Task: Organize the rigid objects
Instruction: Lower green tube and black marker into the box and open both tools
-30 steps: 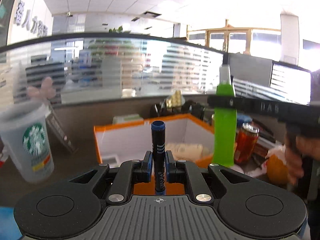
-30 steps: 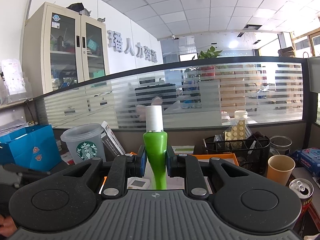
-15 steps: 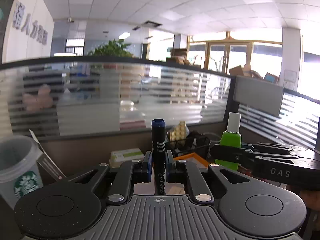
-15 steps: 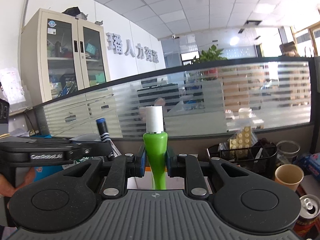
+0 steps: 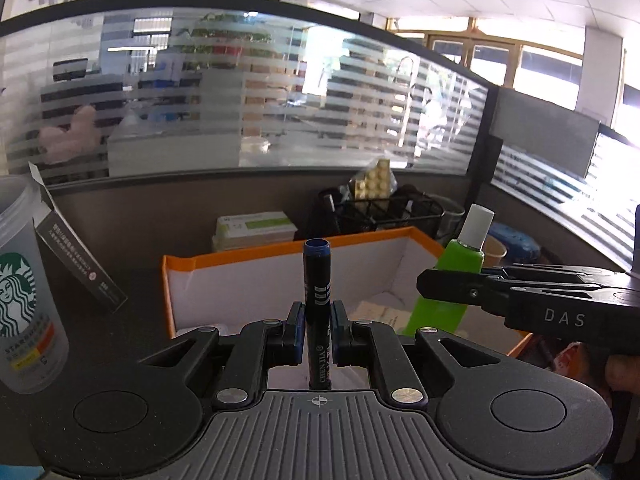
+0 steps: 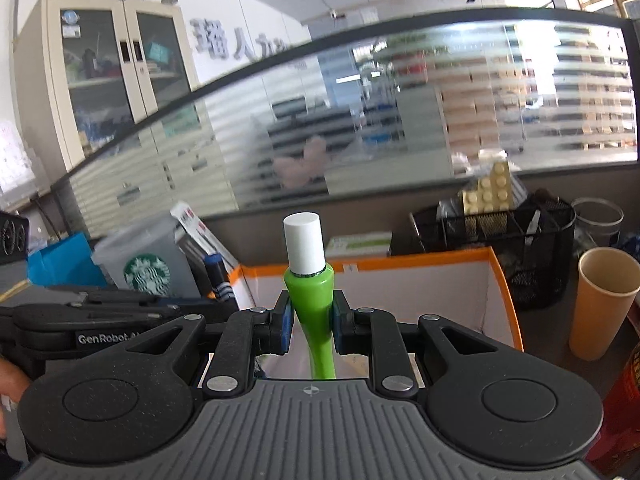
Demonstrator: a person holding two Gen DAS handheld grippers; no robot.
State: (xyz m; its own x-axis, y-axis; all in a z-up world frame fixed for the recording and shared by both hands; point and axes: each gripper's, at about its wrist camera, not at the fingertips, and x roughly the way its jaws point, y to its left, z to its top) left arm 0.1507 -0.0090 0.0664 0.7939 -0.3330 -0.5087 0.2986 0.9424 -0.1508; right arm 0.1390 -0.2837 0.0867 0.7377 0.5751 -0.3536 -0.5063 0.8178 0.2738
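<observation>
My left gripper is shut on a dark blue marker that stands upright between the pads. My right gripper is shut on a green bottle with a white cap, also upright. Both hang at the near side of an orange-rimmed white box, whose far wall shows in the right wrist view too. In the left wrist view the right gripper and its green bottle reach in from the right over the box. In the right wrist view the left gripper's marker shows at the left.
A Starbucks cup stands left of the box, beside a leaning grey carton. Behind the box are a green-white packet and a black mesh basket with yellow bricks. A paper cup and a red can stand to the right.
Both views have tilted down and drawn closer to the orange box. The two grippers have come nearer each other, each still holding its object.
</observation>
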